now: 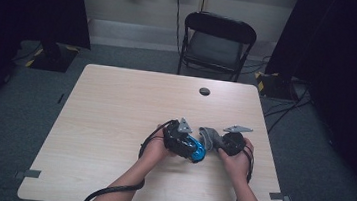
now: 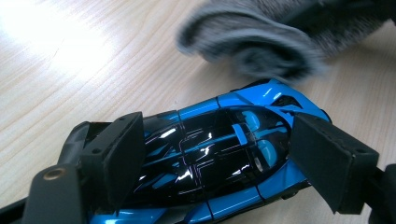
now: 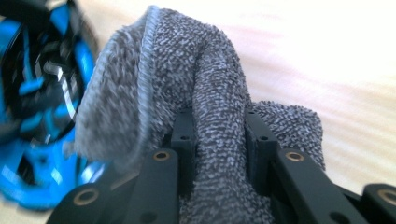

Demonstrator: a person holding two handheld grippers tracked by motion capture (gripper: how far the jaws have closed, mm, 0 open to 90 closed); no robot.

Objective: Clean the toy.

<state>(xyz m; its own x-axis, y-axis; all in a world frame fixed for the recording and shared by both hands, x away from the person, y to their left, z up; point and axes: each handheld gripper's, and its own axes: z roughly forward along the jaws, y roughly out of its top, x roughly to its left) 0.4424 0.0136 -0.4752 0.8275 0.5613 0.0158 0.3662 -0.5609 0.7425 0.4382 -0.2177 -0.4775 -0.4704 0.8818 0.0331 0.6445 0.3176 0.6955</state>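
Note:
A glossy blue and black toy car lies on the wooden table. My left gripper is shut on it, one pad against each side. A grey fuzzy cloth is pinched between the jaws of my right gripper, bunched and standing up past them. In the high view the left gripper and the car sit near the table's front middle. The right gripper holds the cloth right beside the car's far end. The car appears blurred at the left of the right gripper view.
A black folding chair stands beyond the table's far edge. A dark round cable hole is in the tabletop near that edge. Cables trail from both grippers along the person's forearms.

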